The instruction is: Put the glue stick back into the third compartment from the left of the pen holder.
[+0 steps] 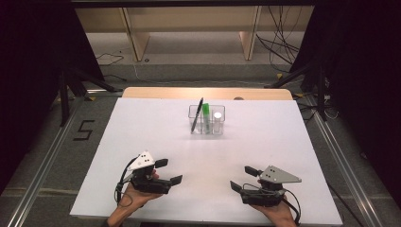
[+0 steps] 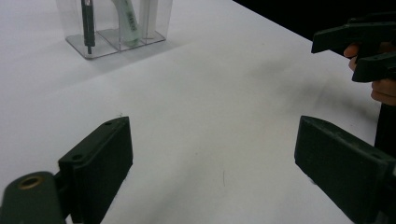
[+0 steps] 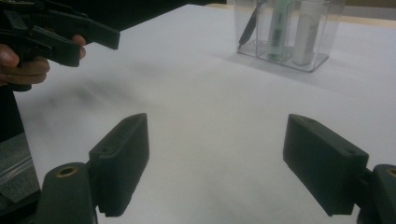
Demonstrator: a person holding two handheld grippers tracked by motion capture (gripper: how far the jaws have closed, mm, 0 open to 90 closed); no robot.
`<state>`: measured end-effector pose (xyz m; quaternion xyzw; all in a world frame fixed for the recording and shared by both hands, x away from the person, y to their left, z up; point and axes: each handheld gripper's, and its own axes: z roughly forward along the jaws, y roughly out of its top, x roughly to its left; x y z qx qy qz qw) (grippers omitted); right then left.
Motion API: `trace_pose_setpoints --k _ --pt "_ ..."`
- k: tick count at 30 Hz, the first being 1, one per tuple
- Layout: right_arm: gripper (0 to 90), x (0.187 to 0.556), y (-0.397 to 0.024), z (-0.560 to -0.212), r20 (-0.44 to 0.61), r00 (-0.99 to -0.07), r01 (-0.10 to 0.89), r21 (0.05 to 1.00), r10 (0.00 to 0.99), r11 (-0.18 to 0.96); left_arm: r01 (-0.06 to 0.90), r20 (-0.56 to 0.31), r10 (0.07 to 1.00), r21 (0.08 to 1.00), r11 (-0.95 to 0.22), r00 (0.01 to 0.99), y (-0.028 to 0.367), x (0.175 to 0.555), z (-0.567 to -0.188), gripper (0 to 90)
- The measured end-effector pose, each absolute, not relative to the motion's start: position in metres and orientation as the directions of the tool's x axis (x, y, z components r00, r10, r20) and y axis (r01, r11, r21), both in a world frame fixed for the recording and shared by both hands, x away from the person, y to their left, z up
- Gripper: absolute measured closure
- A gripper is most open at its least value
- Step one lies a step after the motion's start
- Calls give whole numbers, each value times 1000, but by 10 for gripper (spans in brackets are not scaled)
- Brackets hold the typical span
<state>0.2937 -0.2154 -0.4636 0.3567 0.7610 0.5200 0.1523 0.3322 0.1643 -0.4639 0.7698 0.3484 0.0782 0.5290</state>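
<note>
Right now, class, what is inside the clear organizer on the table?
The clear organizer holds a black pen leaning in one compartment, a green-capped tube in the middle one, and a white tube. The tubes' labels are too blurred to read.

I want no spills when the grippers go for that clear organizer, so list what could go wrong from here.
1. The clear organizer looks light and stands loose on the white table; a push from the left gripper or right gripper could slide or tip it.
2. The black pen leans tilted, so a bump may knock it out.
3. The green tube and white tube stand close together; wide-open jaws might catch both.
</note>
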Motion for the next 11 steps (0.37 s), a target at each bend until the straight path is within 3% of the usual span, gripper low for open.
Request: trace_pose_setpoints --k 11 --pt "171 294 -215 -463 134 -688 386 900 714 202 457 -252 618 867 -197 744 165 333 -464 112"
